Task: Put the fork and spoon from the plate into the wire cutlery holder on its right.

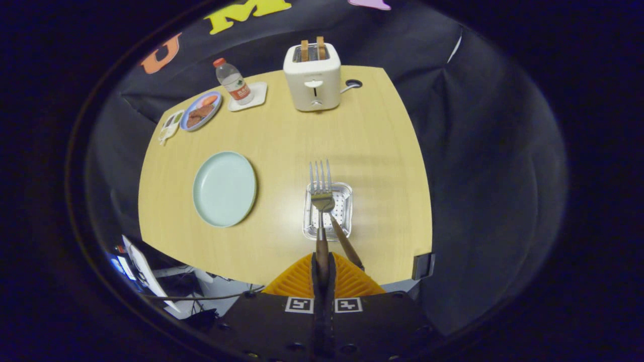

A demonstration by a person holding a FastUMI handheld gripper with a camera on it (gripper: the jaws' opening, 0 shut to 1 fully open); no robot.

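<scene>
My gripper [322, 261] is shut on the brown handle of the fork [321, 191], which points straight ahead with its tines up and away from me. The fork hangs over the wire cutlery holder [344, 208], seen from above just beyond my fingers. A second brown handle, the spoon's [346, 244], leans out of the holder toward me, to the right of the fork's handle; its bowl end is hidden. The pale green plate [224, 188] lies bare on the table to the left of the holder.
A white toaster [312, 78] with two bread slices stands at the table's far edge. Far left are a water bottle [232, 81] on a white coaster, a blue plate with food [201, 110] and a small packet. A black clamp [422, 265] grips the near right table edge.
</scene>
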